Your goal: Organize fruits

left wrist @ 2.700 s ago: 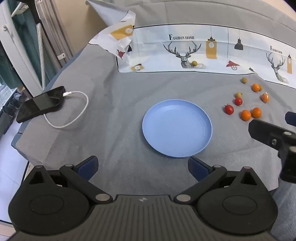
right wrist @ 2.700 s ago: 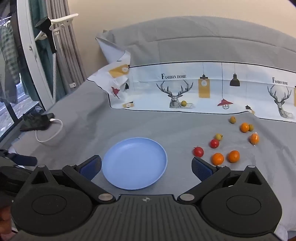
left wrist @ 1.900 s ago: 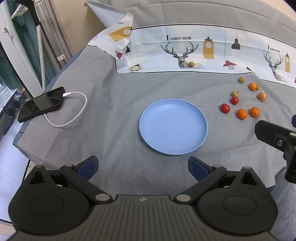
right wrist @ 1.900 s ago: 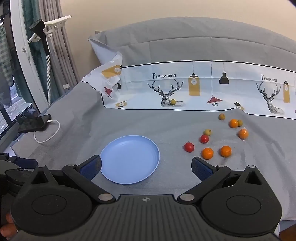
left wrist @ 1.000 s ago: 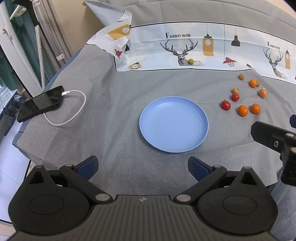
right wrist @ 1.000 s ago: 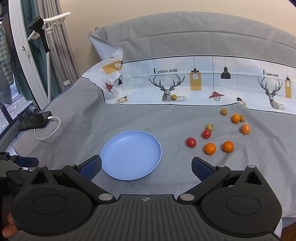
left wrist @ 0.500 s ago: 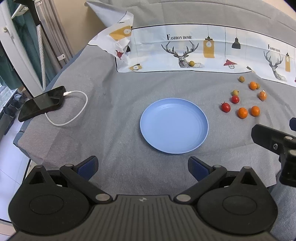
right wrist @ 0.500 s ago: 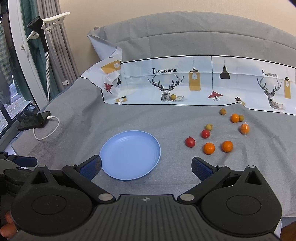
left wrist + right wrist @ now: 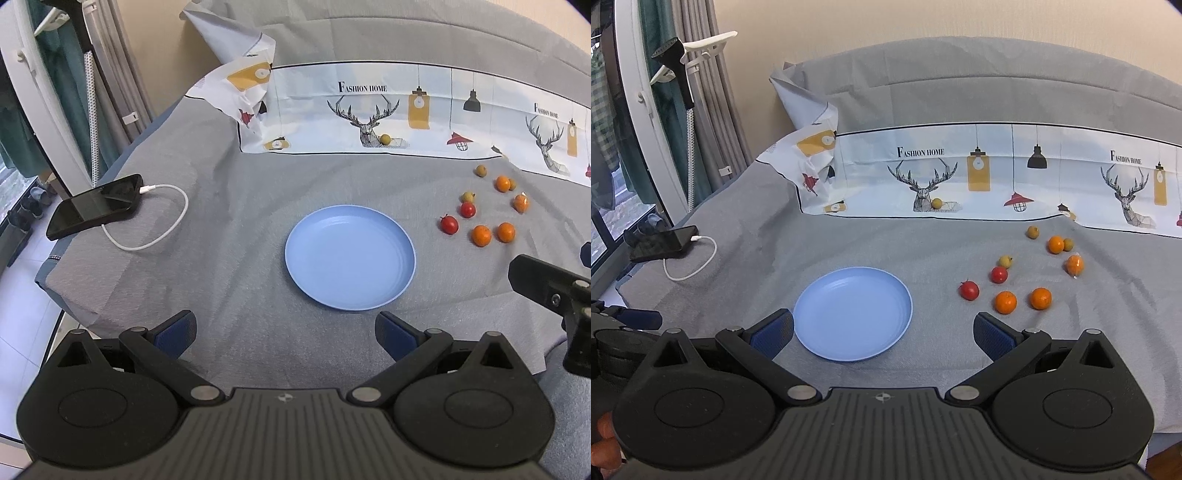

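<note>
An empty blue plate (image 9: 350, 258) (image 9: 853, 314) lies on the grey bed cover. To its right lie several small fruits: two red ones (image 9: 449, 224) (image 9: 969, 290), orange ones (image 9: 481, 235) (image 9: 1005, 302) and small yellow-green ones (image 9: 480, 170) (image 9: 1032, 232). One more yellow fruit (image 9: 385, 139) (image 9: 937, 203) sits on the printed cloth at the back. My left gripper (image 9: 284, 332) is open and empty, near the plate's front edge. My right gripper (image 9: 882, 332) is open and empty, in front of the plate and fruits.
A black phone (image 9: 96, 210) (image 9: 663, 243) with a white charging cable (image 9: 159, 236) lies at the left bed edge. A white deer-print cloth (image 9: 406, 118) spans the back. The right gripper's body (image 9: 554, 291) shows at the right in the left wrist view.
Both grippers have shifted only slightly over the bed; the plate and fruits lie where they were. Both stay open and empty.
</note>
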A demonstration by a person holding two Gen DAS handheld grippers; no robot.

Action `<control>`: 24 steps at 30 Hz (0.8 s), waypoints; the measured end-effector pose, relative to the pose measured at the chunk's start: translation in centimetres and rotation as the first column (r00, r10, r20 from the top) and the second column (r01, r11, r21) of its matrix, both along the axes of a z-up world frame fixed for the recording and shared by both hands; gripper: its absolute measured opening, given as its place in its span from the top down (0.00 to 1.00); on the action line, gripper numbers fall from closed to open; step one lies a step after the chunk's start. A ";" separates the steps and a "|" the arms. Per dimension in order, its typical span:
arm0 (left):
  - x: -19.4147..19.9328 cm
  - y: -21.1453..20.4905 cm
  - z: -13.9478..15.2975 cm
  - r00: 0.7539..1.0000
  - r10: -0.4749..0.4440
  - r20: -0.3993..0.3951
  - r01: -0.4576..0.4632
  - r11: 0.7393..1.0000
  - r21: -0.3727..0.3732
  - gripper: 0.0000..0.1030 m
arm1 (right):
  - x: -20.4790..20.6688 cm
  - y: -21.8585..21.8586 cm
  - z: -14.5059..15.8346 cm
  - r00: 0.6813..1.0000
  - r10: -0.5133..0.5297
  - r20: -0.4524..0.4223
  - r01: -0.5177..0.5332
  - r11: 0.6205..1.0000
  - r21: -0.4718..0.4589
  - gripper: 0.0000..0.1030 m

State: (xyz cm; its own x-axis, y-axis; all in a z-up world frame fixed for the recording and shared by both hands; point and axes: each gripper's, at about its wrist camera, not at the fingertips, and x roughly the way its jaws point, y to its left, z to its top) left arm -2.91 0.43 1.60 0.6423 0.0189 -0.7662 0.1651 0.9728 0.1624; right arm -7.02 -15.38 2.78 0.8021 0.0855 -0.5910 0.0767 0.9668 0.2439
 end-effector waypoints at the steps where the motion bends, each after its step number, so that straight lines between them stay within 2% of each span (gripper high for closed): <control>1: -0.1 0.1 0.1 1.000 0.001 0.002 -0.001 1.000 -0.002 0.00 | -0.1 0.0 0.1 1.000 0.000 0.004 0.000 1.000 0.001 0.00; 12: -0.8 -0.5 0.8 1.000 -0.012 0.017 0.012 1.000 -0.005 0.00 | -2.0 -1.3 0.7 0.995 -0.066 0.072 0.065 0.998 0.017 0.00; 24: 0.9 -6.4 -0.3 0.995 -0.096 -0.032 0.098 0.994 0.049 0.00 | -1.1 -6.9 -2.4 0.981 -0.196 0.003 0.195 0.977 0.093 0.00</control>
